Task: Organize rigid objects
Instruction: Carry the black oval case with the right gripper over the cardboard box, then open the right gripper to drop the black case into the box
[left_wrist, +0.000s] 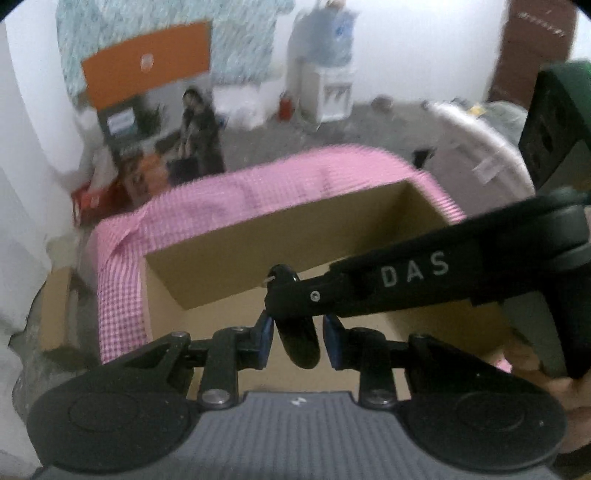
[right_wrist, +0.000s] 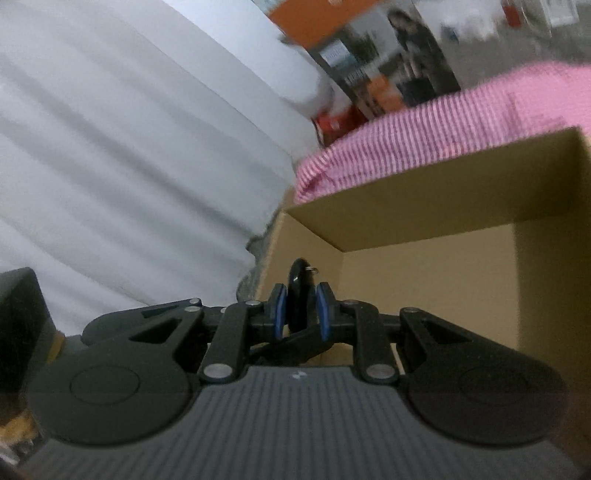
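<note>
Both grippers are clamping one small black fob, glossy, rounded and oval, with a thin metal ring at its far end. In the left wrist view the left gripper (left_wrist: 297, 341) is pressing its blue pads (left_wrist: 266, 341) toward the lower end of the fob (left_wrist: 299, 343); a narrow gap is showing on either side, so contact there cannot be confirmed by eye, though the jaws are standing as near together as they get. The right gripper (left_wrist: 280, 291) is reaching in from the right, a matte black arm lettered "DAS", and is gripping the fob's upper end by the ring (left_wrist: 271, 277).

In the right wrist view the right gripper (right_wrist: 300, 312) is pinching the fob (right_wrist: 298, 295) edge-on between its blue pads (right_wrist: 280, 312), with the ring (right_wrist: 313, 271) sticking out beyond them.

The fob is hanging in the air above an open box (left_wrist: 258, 236) of plain brown cardboard, flat-walled and rectangular. The visible part of its floor is showing nothing lying on it; the rest is hidden by the grippers. The box is sitting on a cloth (left_wrist: 122, 288) of pink-and-white check, draped over the table edge. Both views are blurring. A hand (left_wrist: 546, 373) is gripping the right handle at the frame's right edge.
</note>
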